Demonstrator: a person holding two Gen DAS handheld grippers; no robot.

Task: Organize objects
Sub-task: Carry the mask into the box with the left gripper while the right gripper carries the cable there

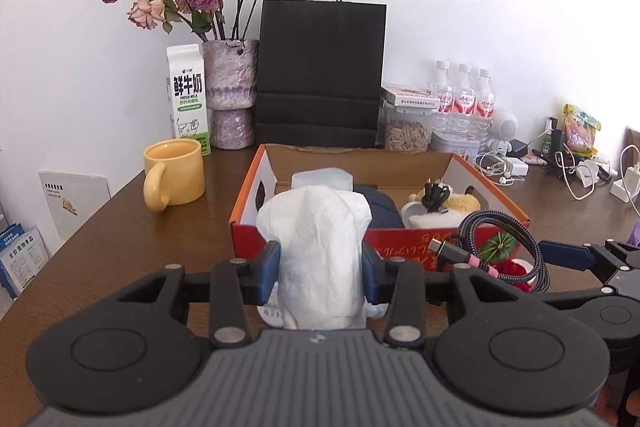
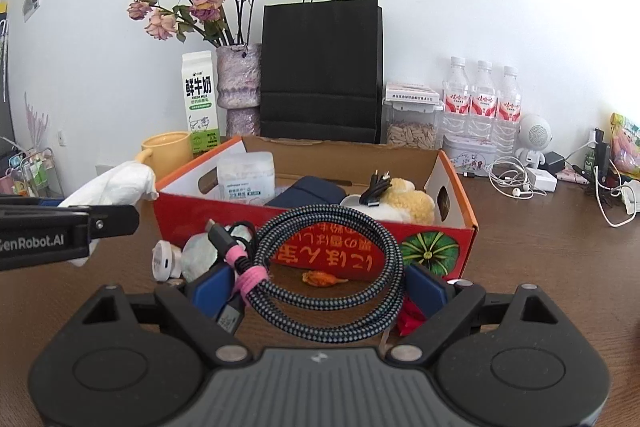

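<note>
The red and orange cardboard box (image 1: pixel 400 243) sits mid-frame on the brown desk (image 1: pixel 160 235), holding a tissue pack (image 2: pixel 246 177), a navy pouch (image 2: pixel 308 193) and a plush toy (image 2: pixel 412 205); behind it stand a black paper bag (image 1: pixel 320 75), vase of dried roses (image 1: pixel 230 95), milk carton (image 1: pixel 187 95), yellow mug (image 1: pixel 174 175) and three water bottles (image 1: pixel 464 99). Only the right wrist view shows the white earbud case (image 2: pixel 166 261) and orange scrap (image 2: pixel 324 279) before the box. The left hand-held gripper (image 1: pixel 320 267), centre of its view, clamps a crumpled white tissue (image 1: pixel 320 247). The right hand-held gripper (image 2: pixel 318 291), jaws wide, pinches a coiled braided cable (image 2: pixel 332 267), raised before the box front
</note>
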